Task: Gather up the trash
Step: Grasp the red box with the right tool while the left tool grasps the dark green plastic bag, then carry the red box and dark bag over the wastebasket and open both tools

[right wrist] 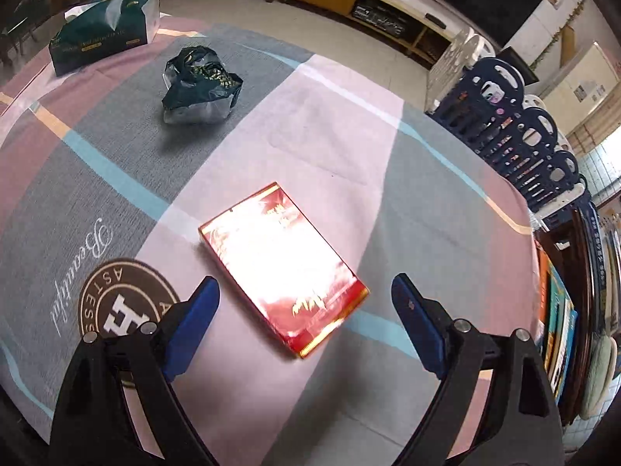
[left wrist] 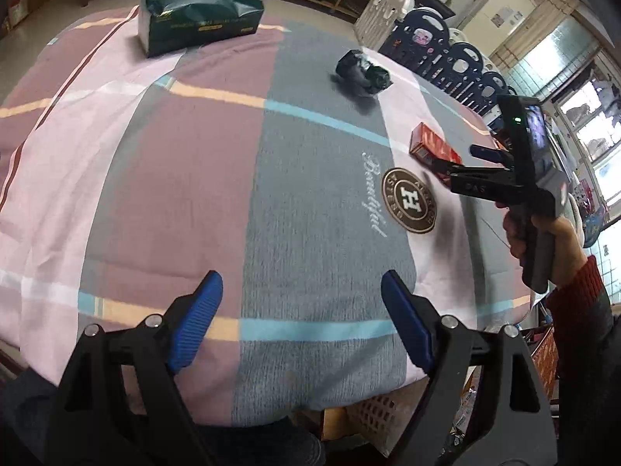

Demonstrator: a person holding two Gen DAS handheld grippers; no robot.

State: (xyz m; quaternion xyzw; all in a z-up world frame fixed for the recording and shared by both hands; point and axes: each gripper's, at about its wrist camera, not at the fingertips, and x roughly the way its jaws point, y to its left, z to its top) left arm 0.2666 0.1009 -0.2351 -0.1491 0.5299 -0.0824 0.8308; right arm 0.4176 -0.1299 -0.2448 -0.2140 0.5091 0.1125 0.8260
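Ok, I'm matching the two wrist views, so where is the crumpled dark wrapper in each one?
Left wrist: wrapper sits upper right of centre, on the grey stripe of the cloth, beyond the red box.
Right wrist: wrapper sits upper left, beyond the red box lying ahead of the open right gripper.
Shared landmark: the green tissue box, beyond the wrapper and to its left in both views.

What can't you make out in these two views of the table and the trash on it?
- Red box: in the right wrist view glare washes out its printing.
- Crumpled dark wrapper: blurred in the left wrist view.
- Right gripper: in the left wrist view its fingers overlap the box, contact unclear.
- Tissue box lettering: too small.
- No trash bin identifiable.
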